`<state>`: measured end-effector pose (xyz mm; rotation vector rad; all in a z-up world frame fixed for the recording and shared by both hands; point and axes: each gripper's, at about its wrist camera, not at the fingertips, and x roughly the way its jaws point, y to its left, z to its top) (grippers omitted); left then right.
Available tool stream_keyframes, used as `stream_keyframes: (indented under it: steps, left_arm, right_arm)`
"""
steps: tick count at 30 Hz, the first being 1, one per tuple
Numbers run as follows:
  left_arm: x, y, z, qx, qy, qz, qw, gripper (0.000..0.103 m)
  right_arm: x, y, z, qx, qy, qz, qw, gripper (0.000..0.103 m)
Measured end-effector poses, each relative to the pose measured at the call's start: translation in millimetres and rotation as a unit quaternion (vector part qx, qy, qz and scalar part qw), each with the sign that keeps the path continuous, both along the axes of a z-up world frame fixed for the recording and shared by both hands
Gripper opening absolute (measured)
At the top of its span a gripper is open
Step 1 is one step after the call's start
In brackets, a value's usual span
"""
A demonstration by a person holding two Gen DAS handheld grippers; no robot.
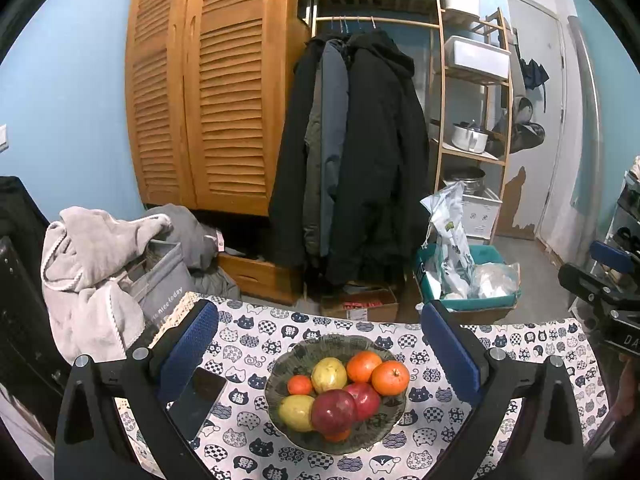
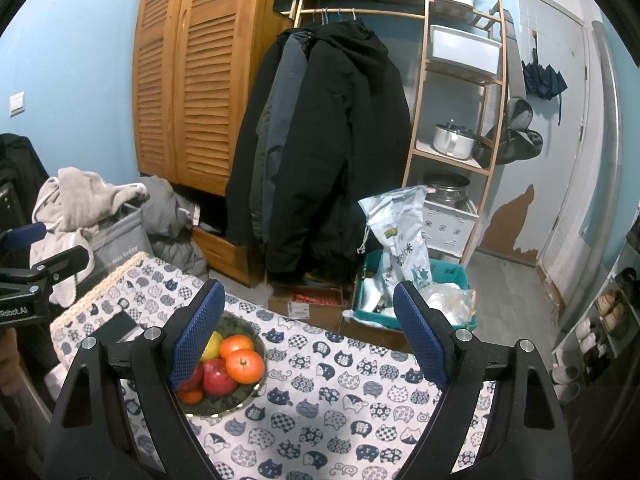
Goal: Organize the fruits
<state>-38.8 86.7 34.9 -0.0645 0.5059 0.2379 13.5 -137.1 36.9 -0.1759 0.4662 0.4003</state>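
Observation:
A dark patterned bowl [image 1: 384, 428] sits on the cat-print tablecloth [image 1: 520, 376]. It holds two red apples [image 1: 334, 411], two large oranges [image 1: 390, 377], a small tangerine [image 1: 300, 385] and two yellow fruits [image 1: 329, 375]. My left gripper [image 1: 320, 354] is open and empty, above and in front of the bowl, with its blue pads either side of it. My right gripper [image 2: 308, 332] is open and empty, to the right of the bowl [image 2: 244, 396]; its left pad [image 2: 196, 340] hides part of the fruit. The right gripper shows at the left wrist view's right edge [image 1: 600, 284].
A black phone [image 1: 200, 400] lies on the cloth left of the bowl. Beyond the table's far edge are a cardboard box [image 1: 360, 304], a teal crate with bags [image 1: 468, 276], hanging coats [image 1: 360, 160], a wooden wardrobe and a pile of grey clothes [image 1: 100, 272].

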Motion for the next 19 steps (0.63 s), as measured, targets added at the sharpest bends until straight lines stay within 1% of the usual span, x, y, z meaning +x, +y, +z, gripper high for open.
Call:
stream_keyframes:
  steps: [19]
  left_arm:
    - [-1.9,-4.1,-4.4,-0.001,0.003,-0.005,1.0,0.102]
  right_arm:
    - [-0.1,0.8,-0.4,-0.001,0.0,0.0,1.0,0.085]
